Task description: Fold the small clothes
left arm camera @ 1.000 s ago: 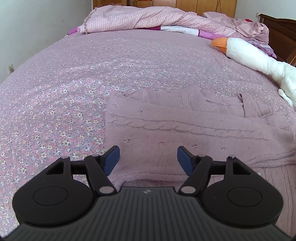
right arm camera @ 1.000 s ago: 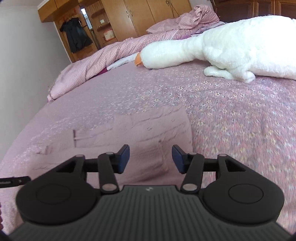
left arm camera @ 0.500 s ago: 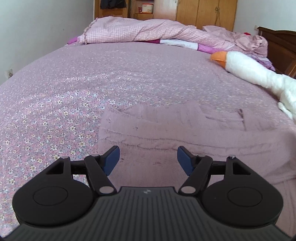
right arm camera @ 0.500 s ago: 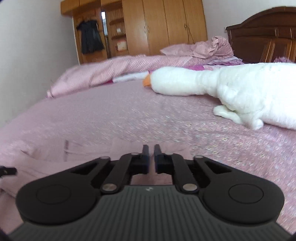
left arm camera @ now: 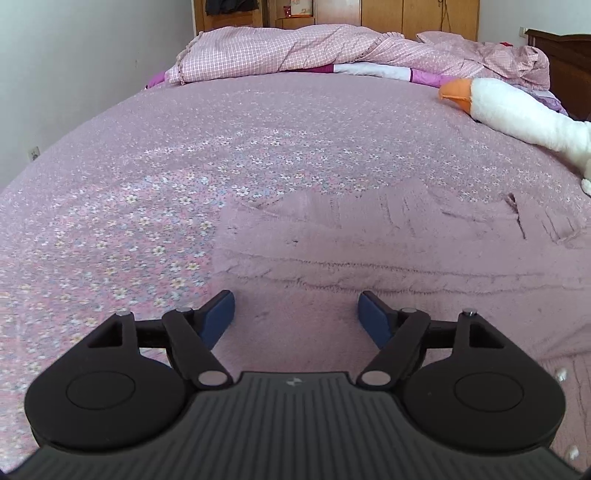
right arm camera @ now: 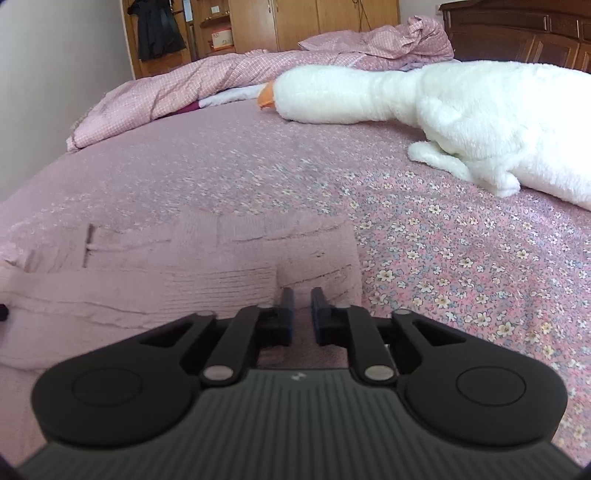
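A mauve knitted garment (left arm camera: 369,251) lies flat on the flowered bedspread (left arm camera: 221,147), partly folded over itself. My left gripper (left arm camera: 296,310) is open, low over the garment's left part, fingers astride bare knit. In the right wrist view the garment (right arm camera: 184,266) fills the lower left, its right edge just ahead. My right gripper (right arm camera: 300,306) is nearly shut at that right edge, with a narrow gap between the pads. Whether knit is pinched between them is not visible.
A white plush goose (right arm camera: 461,110) lies on the right side of the bed; its orange beak and neck show in the left wrist view (left arm camera: 517,114). A crumpled pink checked quilt (left arm camera: 314,48) lies along the far side. Wooden wardrobes (right arm camera: 295,22) stand behind.
My right gripper went from wide open to nearly shut and dropped to the garment's right edge. My left gripper stayed open and sank lower over the garment.
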